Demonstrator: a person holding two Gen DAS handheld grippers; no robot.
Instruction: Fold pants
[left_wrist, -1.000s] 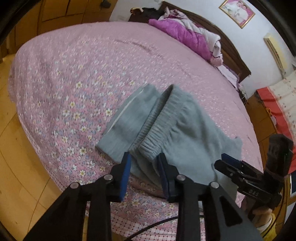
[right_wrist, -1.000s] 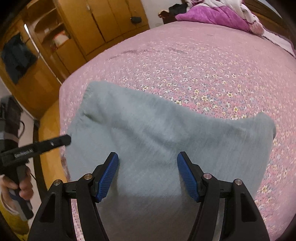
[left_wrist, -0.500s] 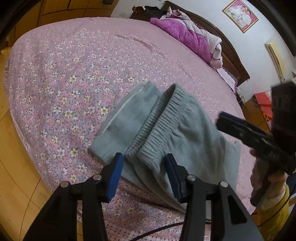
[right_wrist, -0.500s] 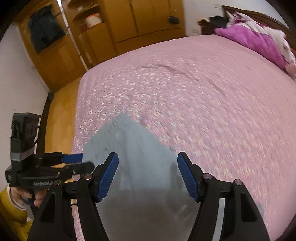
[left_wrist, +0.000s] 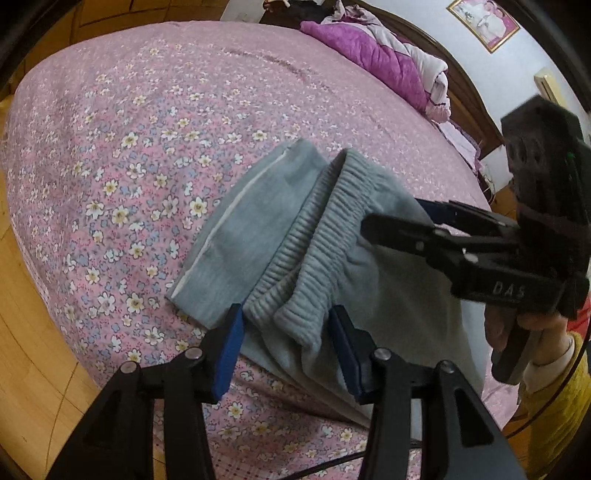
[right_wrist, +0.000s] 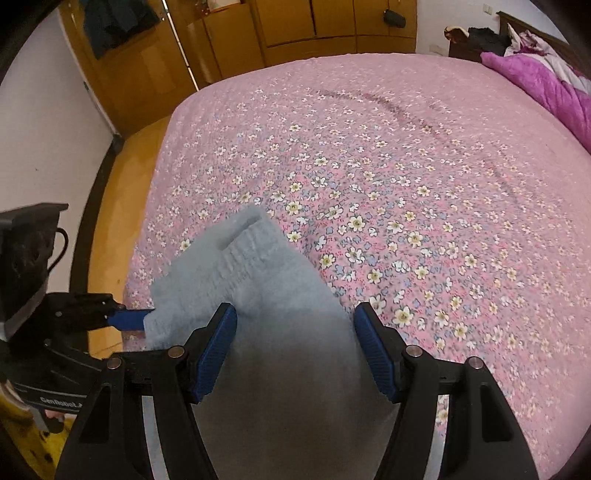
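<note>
Grey sweatpants (left_wrist: 295, 254) lie folded in layers near the bed's front edge, ribbed waistband on top. My left gripper (left_wrist: 286, 350) is open, its blue pads on either side of the waistband's near corner, not closed on it. My right gripper (right_wrist: 295, 343) is open above the pants (right_wrist: 251, 280). In the left wrist view the right gripper (left_wrist: 399, 218) hovers over the right part of the pants. The left gripper's blue fingertip (right_wrist: 129, 319) shows at the pants' left edge in the right wrist view.
The pants lie on a bed with a pink floral sheet (left_wrist: 147, 129). A purple quilt (left_wrist: 373, 62) is piled by the wooden headboard. Wooden wardrobes (right_wrist: 295, 33) stand beyond the bed. Wooden floor (left_wrist: 26, 332) lies to the left.
My left gripper has opened wider and let go of the waistband. My right gripper has risen and swung over the pants towards the waistband end, staying open.
</note>
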